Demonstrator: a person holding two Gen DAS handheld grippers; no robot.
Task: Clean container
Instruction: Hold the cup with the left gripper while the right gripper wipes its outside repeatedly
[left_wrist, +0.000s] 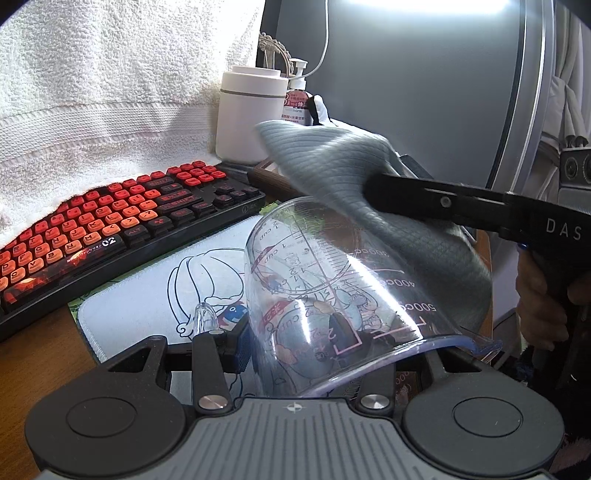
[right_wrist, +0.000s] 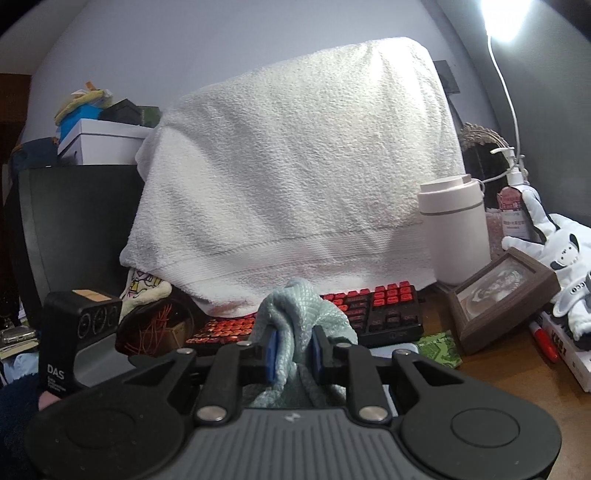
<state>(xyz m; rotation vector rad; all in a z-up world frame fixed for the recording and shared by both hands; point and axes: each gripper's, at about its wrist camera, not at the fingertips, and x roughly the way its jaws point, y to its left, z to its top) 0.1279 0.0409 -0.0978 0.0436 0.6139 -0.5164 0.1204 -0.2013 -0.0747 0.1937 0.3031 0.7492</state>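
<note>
Holding one clear measuring cup (left_wrist: 332, 295) in the left gripper (left_wrist: 325, 354), jaws clamped on its wall.
The right gripper (right_wrist: 293, 356) pinches one grey cloth (right_wrist: 303, 314) against the cup.

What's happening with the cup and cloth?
Left gripper grips clear measuring cup, tilted. Right gripper shut on grey cloth, against cup's outside. Nothing blocking.

A wooden surface (right_wrist: 517, 363) stands against a pale grey wall (right_wrist: 221, 48), lit by a bright lamp (right_wrist: 511, 14) at upper right with a white cord (right_wrist: 508, 99) trailing down. A white towel (right_wrist: 295, 166) drapes over a tall shape behind a red-keyed keyboard (left_wrist: 110, 221); stacked boxes (right_wrist: 99, 142) sit at left.
</note>
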